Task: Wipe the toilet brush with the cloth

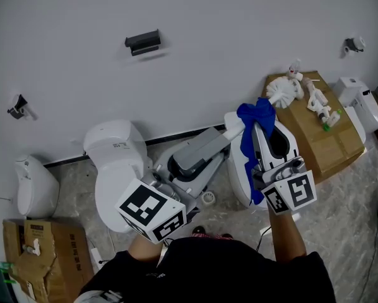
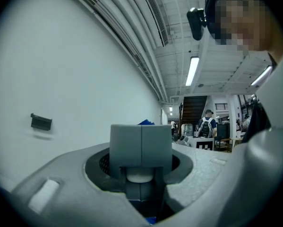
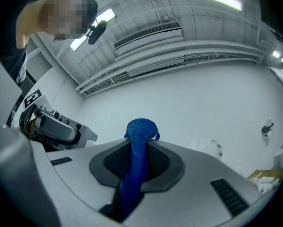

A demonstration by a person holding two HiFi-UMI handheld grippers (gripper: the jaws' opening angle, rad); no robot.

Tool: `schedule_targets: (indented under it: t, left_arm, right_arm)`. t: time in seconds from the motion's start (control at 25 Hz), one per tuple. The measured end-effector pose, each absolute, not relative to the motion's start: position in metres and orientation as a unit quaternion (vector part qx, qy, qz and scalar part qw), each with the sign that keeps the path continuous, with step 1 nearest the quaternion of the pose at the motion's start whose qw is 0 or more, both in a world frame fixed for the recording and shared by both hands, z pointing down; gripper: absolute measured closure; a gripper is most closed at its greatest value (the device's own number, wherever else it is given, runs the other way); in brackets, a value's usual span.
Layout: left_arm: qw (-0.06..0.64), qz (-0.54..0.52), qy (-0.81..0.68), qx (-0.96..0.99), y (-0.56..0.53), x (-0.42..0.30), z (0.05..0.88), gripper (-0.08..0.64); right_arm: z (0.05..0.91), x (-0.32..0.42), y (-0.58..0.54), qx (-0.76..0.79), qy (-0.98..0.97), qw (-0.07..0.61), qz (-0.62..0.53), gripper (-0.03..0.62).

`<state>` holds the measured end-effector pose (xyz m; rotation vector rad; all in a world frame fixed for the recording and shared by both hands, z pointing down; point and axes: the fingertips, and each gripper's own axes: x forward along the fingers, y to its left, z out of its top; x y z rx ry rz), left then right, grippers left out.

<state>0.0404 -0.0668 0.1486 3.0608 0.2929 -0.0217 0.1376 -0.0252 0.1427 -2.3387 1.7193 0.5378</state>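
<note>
The white toilet brush (image 1: 283, 92) is held out level, its bristle head toward the wall. My left gripper (image 1: 225, 133) is shut on the near end of the handle, which shows as a pale round end (image 2: 139, 176) between the grey fingertips (image 2: 127, 145). The blue cloth (image 1: 255, 115) is bunched around the handle just behind the head. My right gripper (image 1: 257, 145) is shut on the cloth. In the right gripper view the cloth (image 3: 137, 160) runs up between the jaws and the brush head (image 3: 208, 148) is a faint white blur beyond. A blue tip of cloth (image 2: 146, 122) peeks over the left fingertips.
A white toilet (image 1: 113, 163) stands by the wall at the left, and a second bowl (image 1: 239, 169) lies under my grippers. A cardboard box (image 1: 324, 137) with small items sits at the right, another box (image 1: 40, 251) at the lower left. A dark bracket (image 1: 142, 41) hangs on the wall.
</note>
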Motion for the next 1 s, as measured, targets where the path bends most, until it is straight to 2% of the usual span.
schedule_targets:
  t: [1.0]
  left_arm:
    - [0.030, -0.009, 0.091, 0.995, -0.064, 0.045, 0.141, 0.402]
  right_arm:
    - [0.138, 0.170, -0.021, -0.806, 0.555, 0.097, 0.184, 0.526]
